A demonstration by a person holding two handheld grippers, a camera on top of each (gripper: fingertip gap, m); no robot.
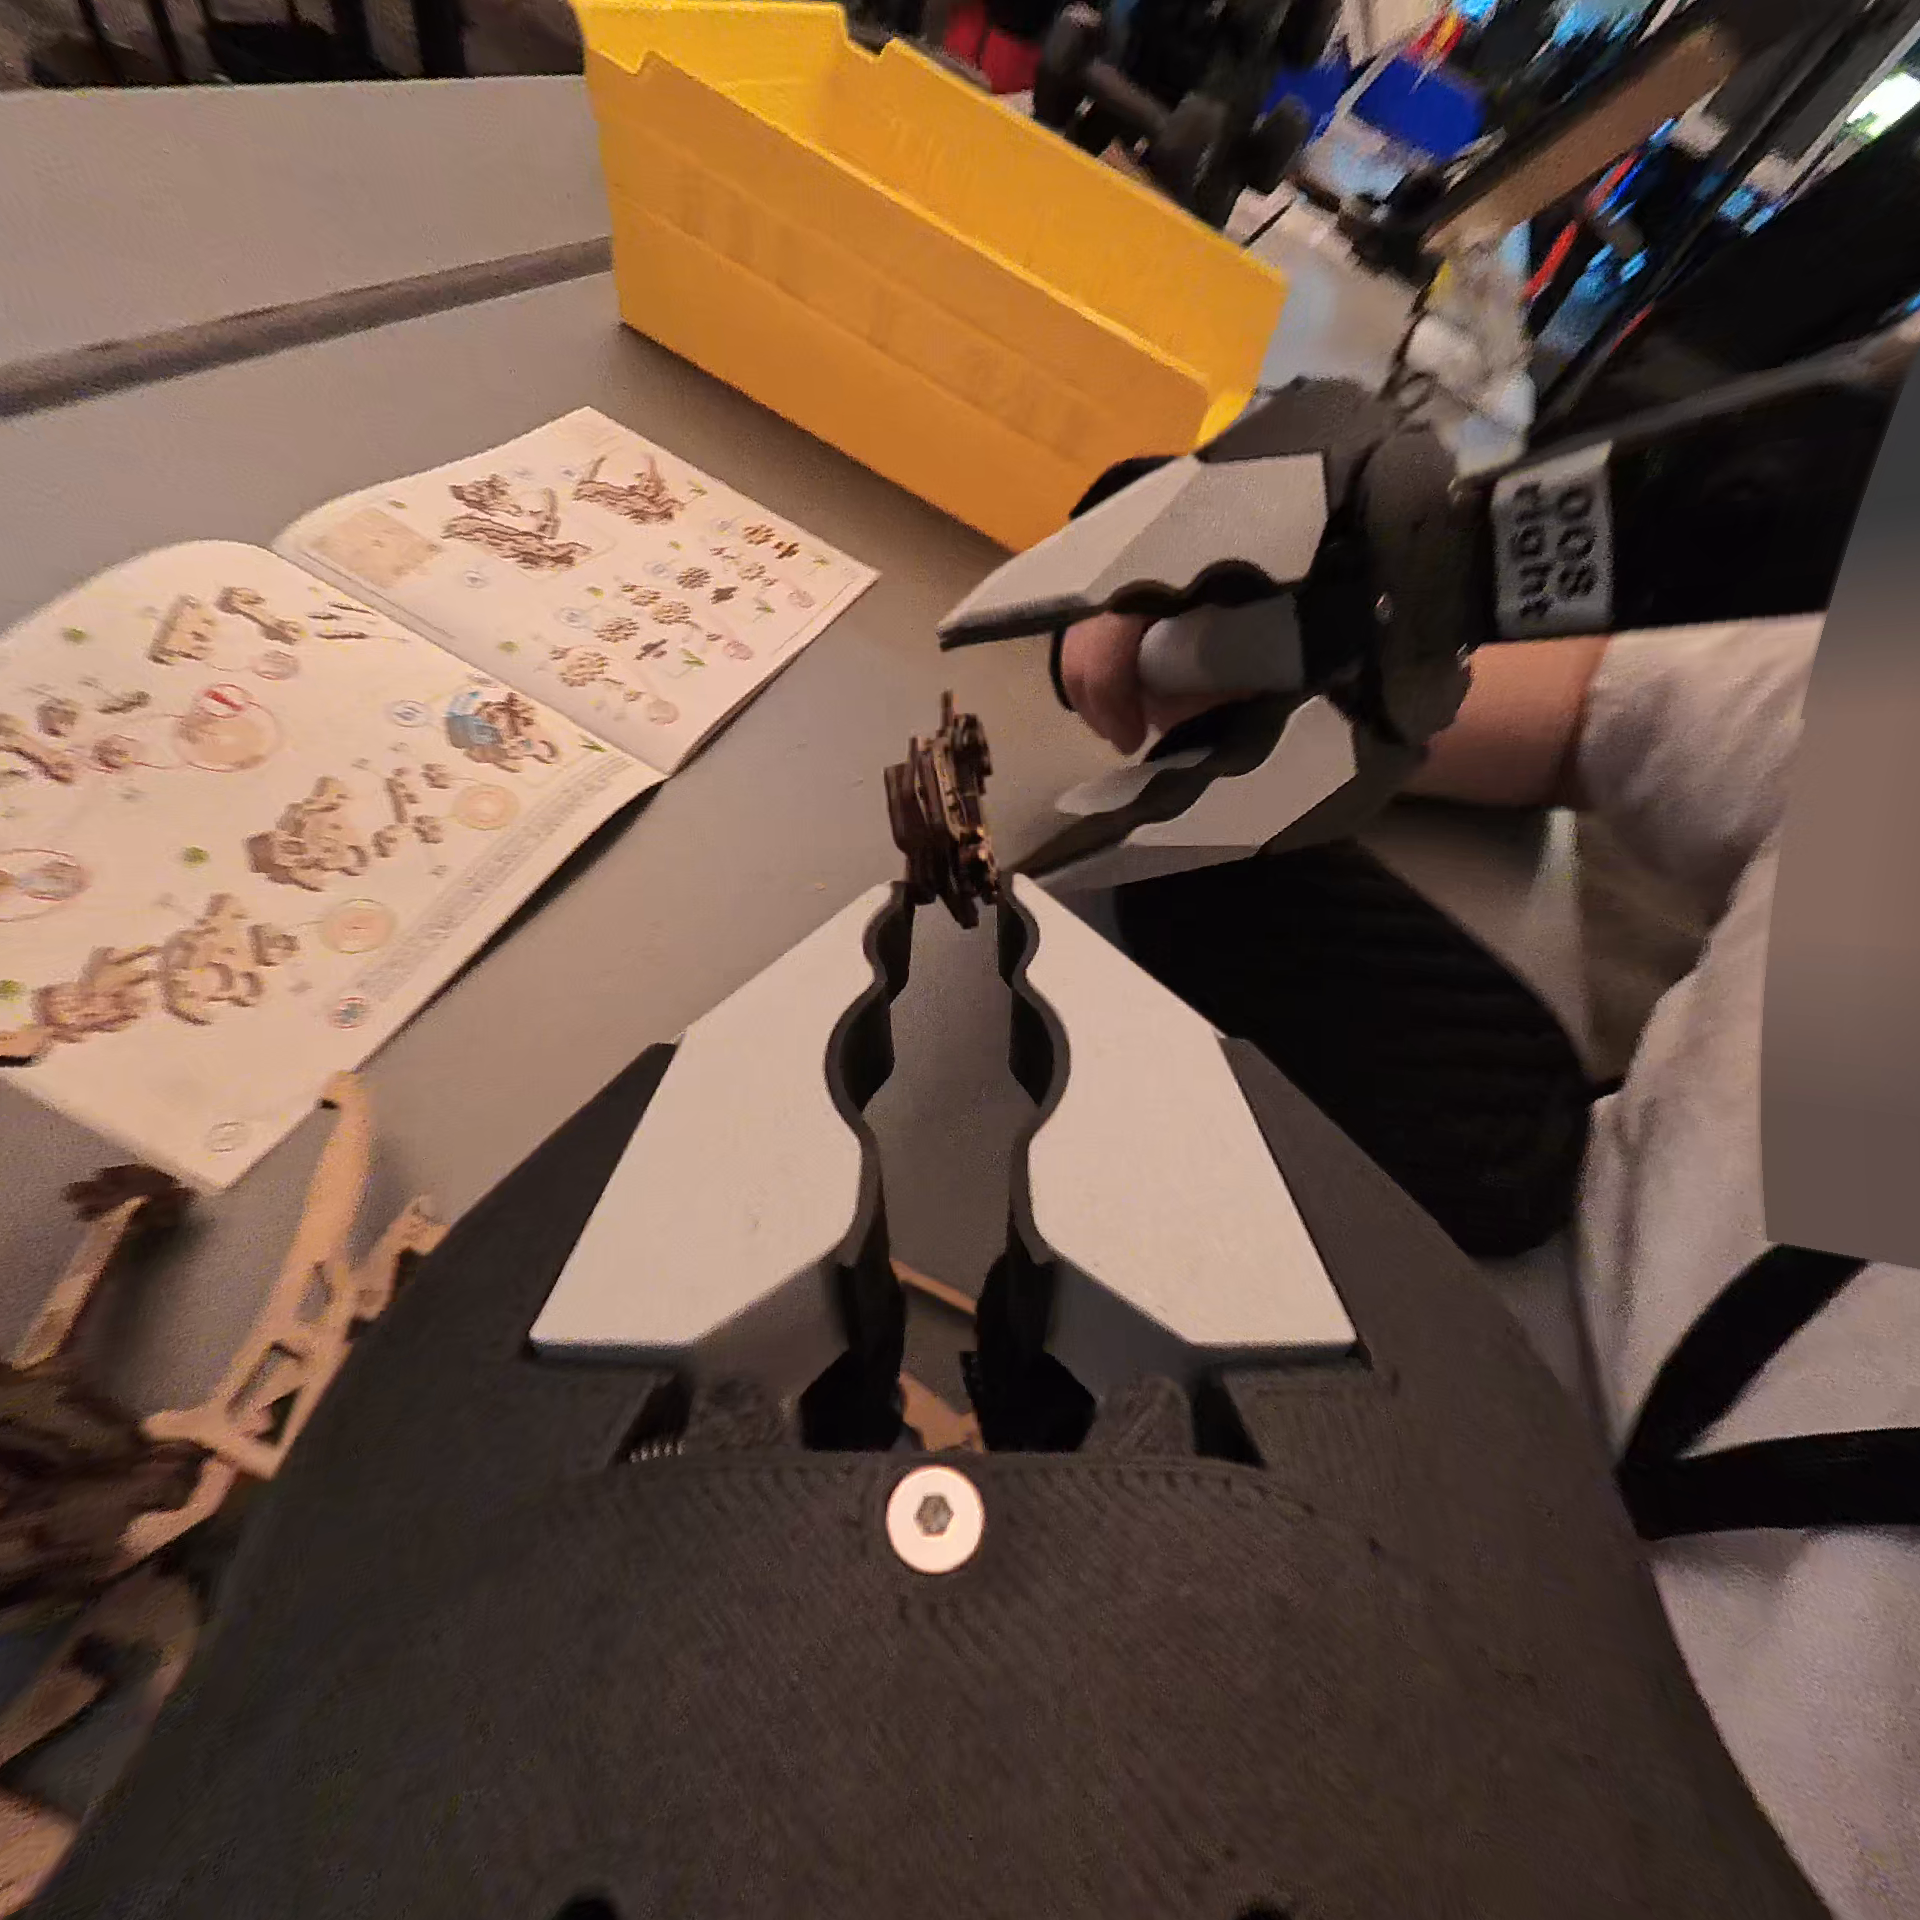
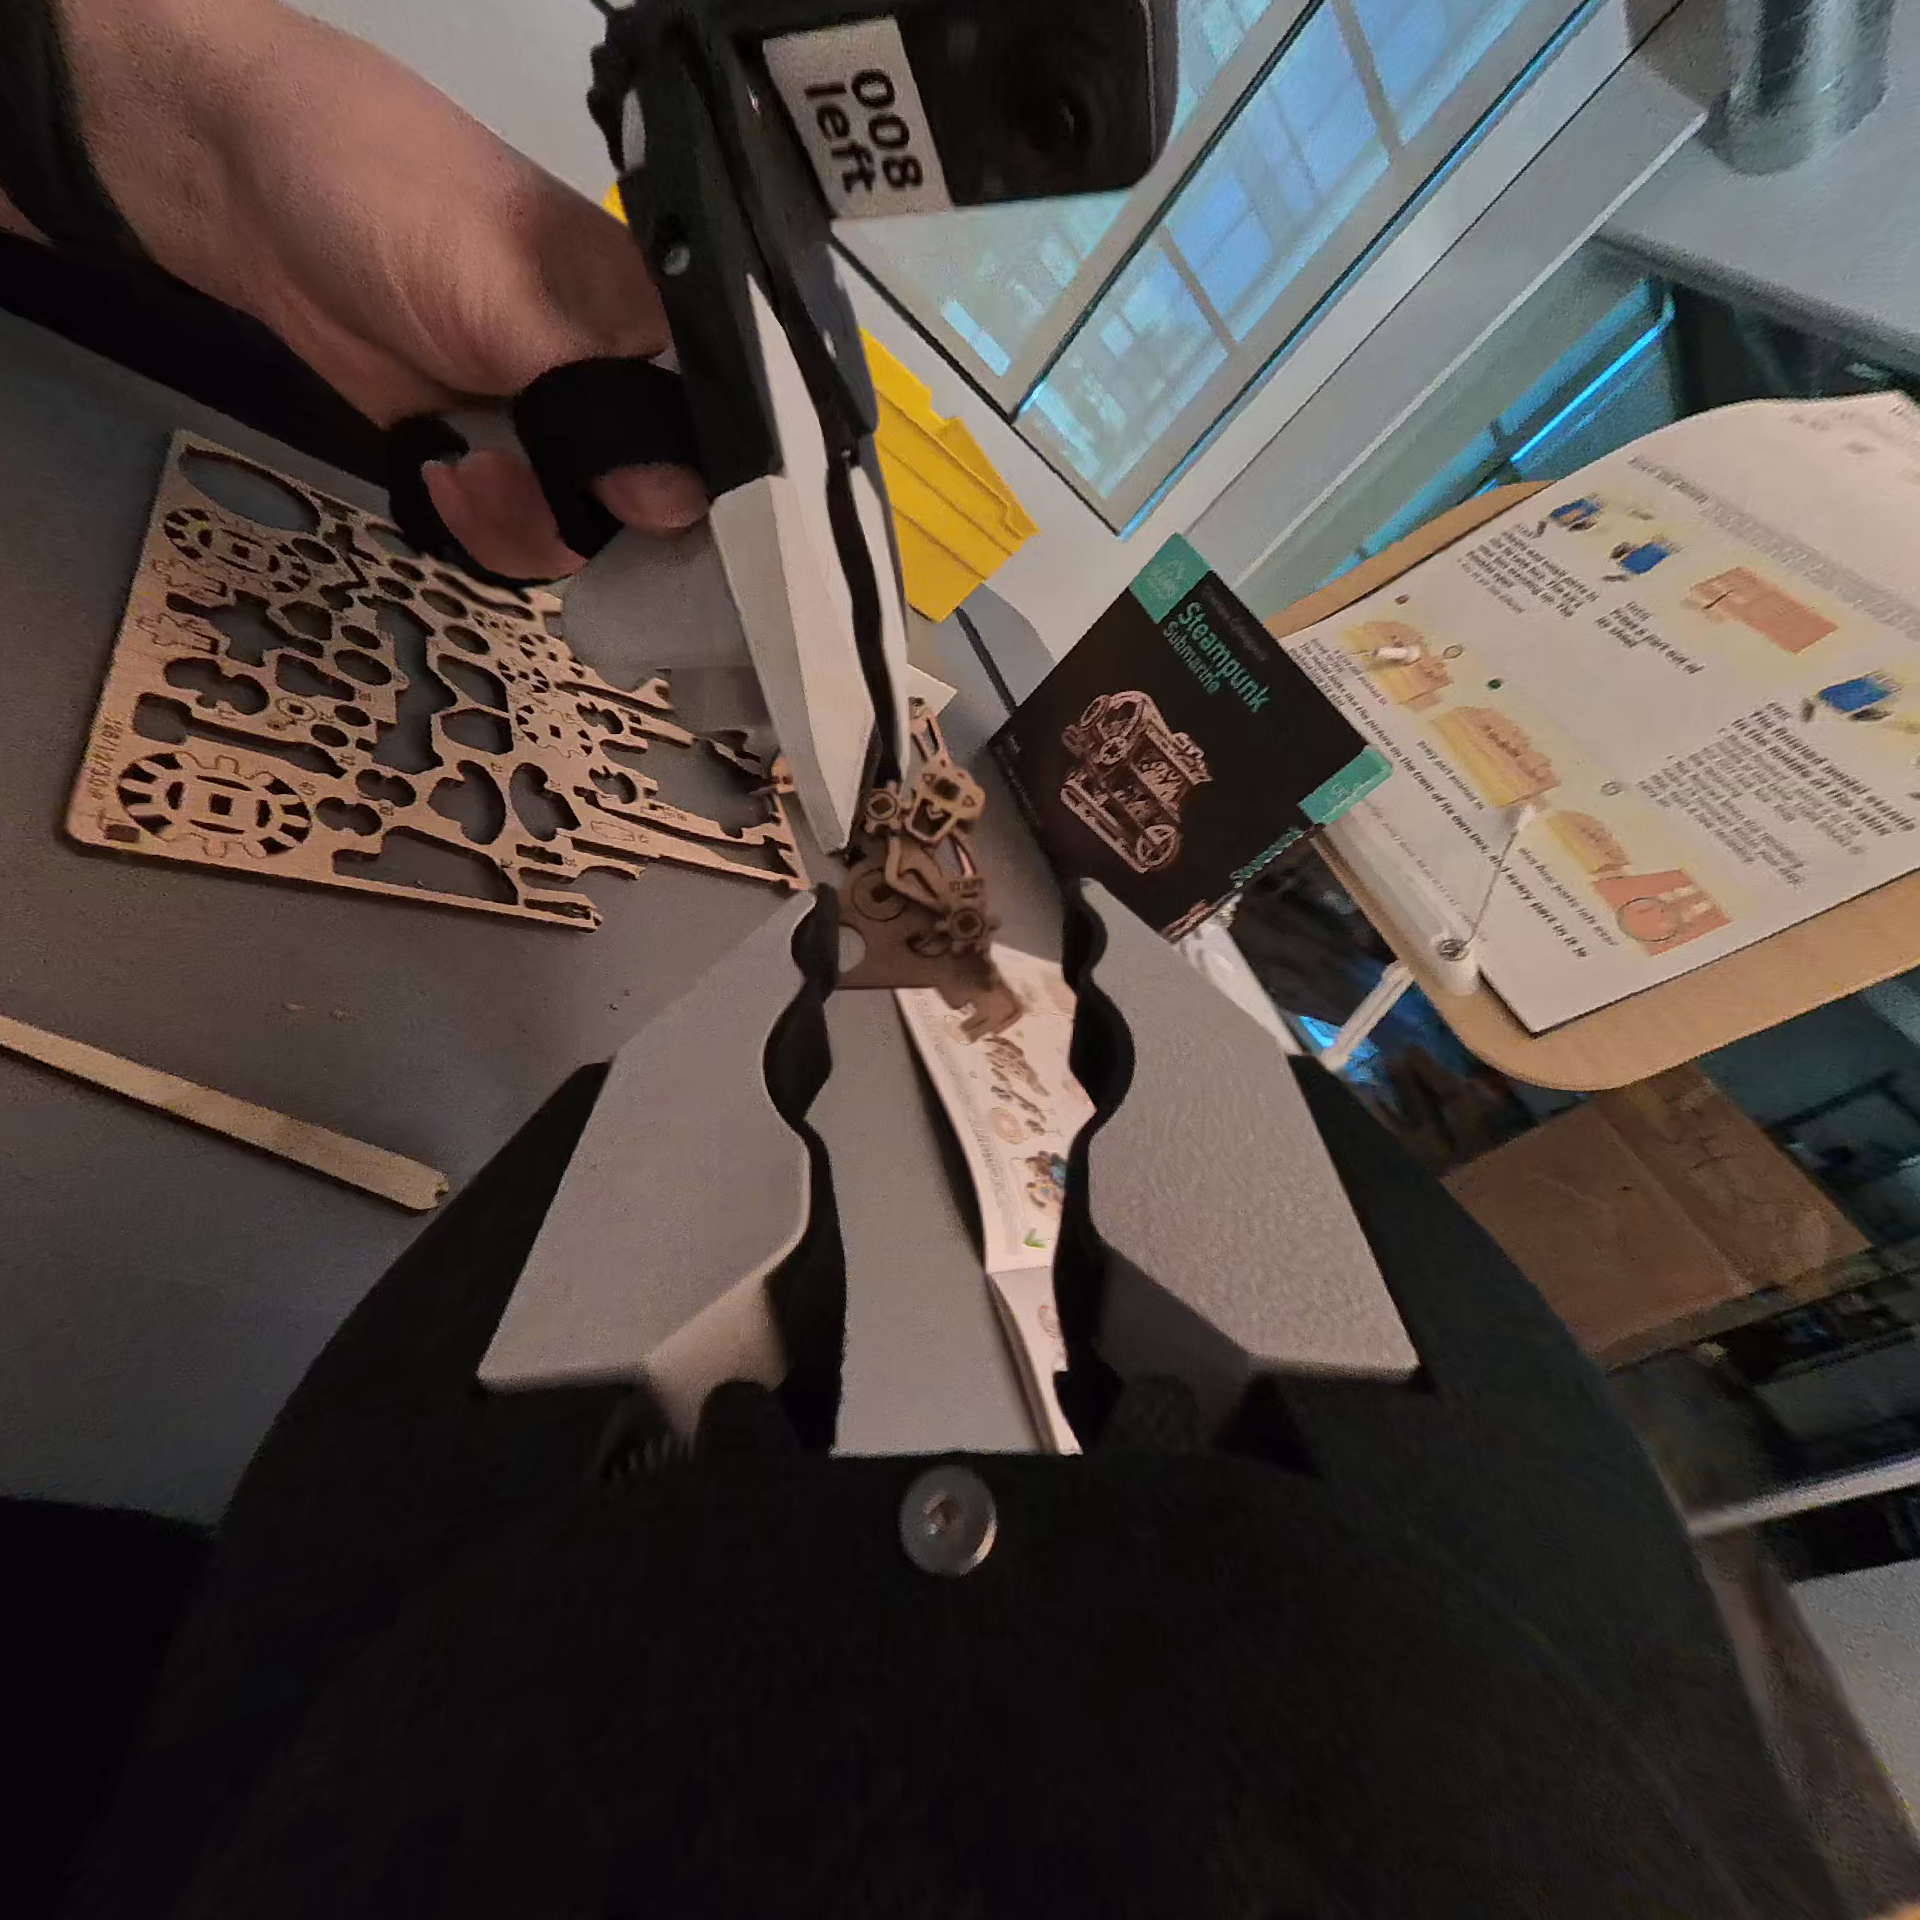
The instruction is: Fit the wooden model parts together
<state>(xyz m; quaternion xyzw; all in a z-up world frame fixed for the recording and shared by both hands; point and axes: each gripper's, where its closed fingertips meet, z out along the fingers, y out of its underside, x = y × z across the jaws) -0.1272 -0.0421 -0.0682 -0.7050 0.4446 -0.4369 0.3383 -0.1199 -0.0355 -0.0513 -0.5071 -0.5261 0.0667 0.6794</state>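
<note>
Two grey fingertips of the left gripper (image 1: 951, 894) pinch the lower edge of a small wooden assembly (image 1: 943, 810), holding it up off the grey table (image 1: 727, 810). Seen from the right wrist view, that gripper (image 2: 868, 821) reaches down from above, steeply tilted, with a bare hand (image 2: 343, 239) wrapped around its handle. The right gripper (image 1: 997, 748) comes in from the assembly's right with its fingers spread apart and nothing between them; its lower fingertip (image 1: 1039, 857) lies just beside the assembly, though contact cannot be told. In its own view the right gripper (image 2: 951, 914) has the assembly (image 2: 914, 883) against its left finger tip, the gap beyond it free.

Beyond the assembly an open instruction booklet (image 1: 343, 769) lies flat on the table, and behind that stands a yellow bin (image 1: 914, 270). Left of the assembly, a punched-out plywood sheet (image 2: 343, 707) lies flat, with a thin wooden strip (image 2: 218, 1112) nearer the camera. Right of the assembly stand a dark product box (image 2: 1184, 748) and a tilted board with a printed guide sheet (image 2: 1662, 707).

The assembly is a dark-edged, laser-cut cluster of gears and curved plates, stacked in several layers
</note>
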